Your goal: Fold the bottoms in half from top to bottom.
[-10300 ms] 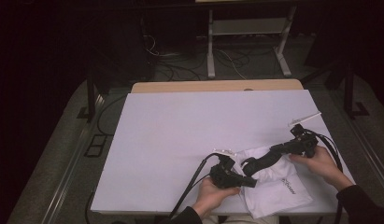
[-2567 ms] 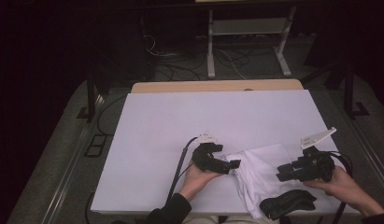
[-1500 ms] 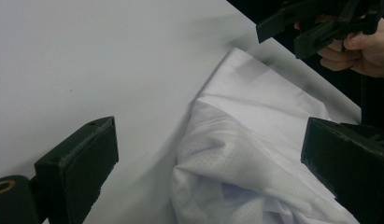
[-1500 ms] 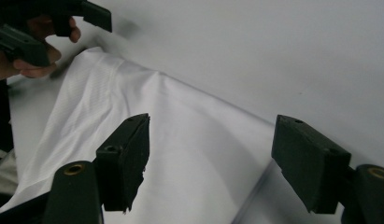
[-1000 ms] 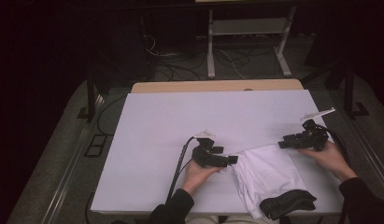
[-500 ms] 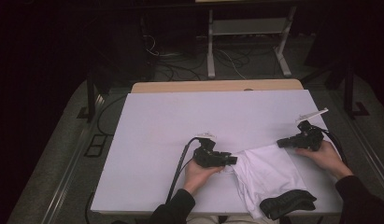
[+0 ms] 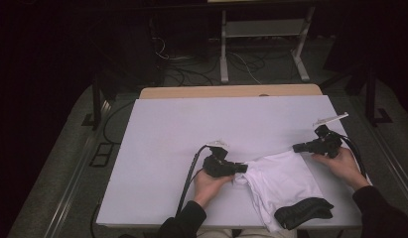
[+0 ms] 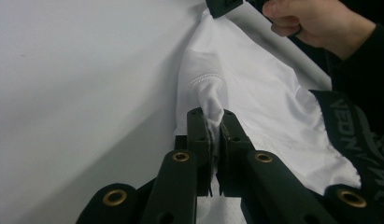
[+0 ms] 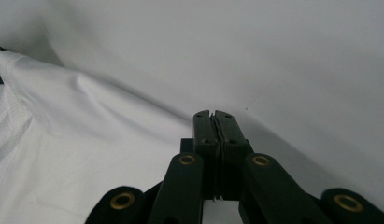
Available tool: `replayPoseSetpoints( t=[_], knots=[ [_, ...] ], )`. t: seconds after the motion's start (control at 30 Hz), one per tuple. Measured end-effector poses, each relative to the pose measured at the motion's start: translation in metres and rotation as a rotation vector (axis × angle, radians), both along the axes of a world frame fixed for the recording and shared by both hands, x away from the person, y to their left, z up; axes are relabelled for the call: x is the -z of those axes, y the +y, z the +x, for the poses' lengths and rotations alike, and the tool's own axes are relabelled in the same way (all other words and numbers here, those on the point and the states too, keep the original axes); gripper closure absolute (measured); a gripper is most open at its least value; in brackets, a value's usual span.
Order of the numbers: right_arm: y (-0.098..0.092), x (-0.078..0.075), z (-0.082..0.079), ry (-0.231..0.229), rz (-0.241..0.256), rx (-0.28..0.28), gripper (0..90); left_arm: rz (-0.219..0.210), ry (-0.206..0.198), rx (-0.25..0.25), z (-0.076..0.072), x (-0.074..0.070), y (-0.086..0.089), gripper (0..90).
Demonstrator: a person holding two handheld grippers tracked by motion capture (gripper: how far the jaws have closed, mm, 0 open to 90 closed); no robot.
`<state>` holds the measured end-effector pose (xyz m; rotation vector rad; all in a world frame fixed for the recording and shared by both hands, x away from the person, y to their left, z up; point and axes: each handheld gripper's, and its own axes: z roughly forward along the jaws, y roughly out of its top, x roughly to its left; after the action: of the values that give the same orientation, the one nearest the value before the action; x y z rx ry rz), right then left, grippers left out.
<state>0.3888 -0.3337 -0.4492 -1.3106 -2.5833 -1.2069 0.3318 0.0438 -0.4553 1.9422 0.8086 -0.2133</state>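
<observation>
A white garment [image 7: 281, 181] with a black waistband [image 7: 303, 212] lies spread at the near right of the white table [image 7: 216, 124]. My left gripper [image 7: 243, 168] is at its left edge. In the left gripper view this gripper [image 8: 214, 114] is shut on a bunched fold of the garment [image 8: 255, 93], whose lettered waistband [image 8: 353, 130] lies to the right. My right gripper [image 7: 296, 148] rests at the garment's far right corner. In the right gripper view its jaws [image 9: 212, 114] are shut with no cloth visible between them, and the garment [image 9: 63, 140] lies to their left.
A bare white tabletop stretches left and beyond the garment. The table's right edge [image 7: 358, 148] runs close to my right hand [image 7: 343, 166]. Black cables [image 7: 189, 178] trail off the near edge. Past the table, a dark floor holds cables and a metal stand [image 7: 261, 34].
Over the last few seconds my right gripper has moved up to the garment's far right corner, and the cloth has spread flatter. My left gripper has kept its hold and barely moved.
</observation>
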Motion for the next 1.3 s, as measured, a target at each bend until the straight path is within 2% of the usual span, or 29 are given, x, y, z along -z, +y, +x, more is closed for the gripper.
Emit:
replayPoseSetpoints(
  t=[0.07, 0.23, 0.4, 0.8, 1.03, 1.3],
  knots=[
    [0.002, -0.001, 0.001, -0.01, 0.0, 0.0, 87.3, 0.0, -0.012, 0.001, -0.002, -0.004, 0.002, 84.4],
    [0.01, -0.003, 0.005, -0.003, 0.01, 0.0, 87.3, 0.039, -0.053, 0.023, -0.008, -0.015, 0.007, 84.5],
    [0.022, -0.005, 0.011, -0.007, 0.005, -0.013, 87.2, 0.052, -0.074, 0.018, -0.009, -0.023, 0.014, 84.4],
    [0.045, -0.011, 0.022, -0.022, 0.002, -0.036, 87.2, 0.079, -0.11, -0.002, -0.012, -0.032, 0.032, 84.4],
    [0.066, -0.014, 0.034, -0.024, 0.008, -0.048, 87.2, 0.131, -0.147, -0.026, -0.003, -0.04, 0.052, 84.5],
    [0.091, -0.015, 0.048, -0.018, 0.006, -0.065, 87.2, 0.192, -0.173, -0.028, 0.019, -0.049, 0.077, 84.5]
  ],
)
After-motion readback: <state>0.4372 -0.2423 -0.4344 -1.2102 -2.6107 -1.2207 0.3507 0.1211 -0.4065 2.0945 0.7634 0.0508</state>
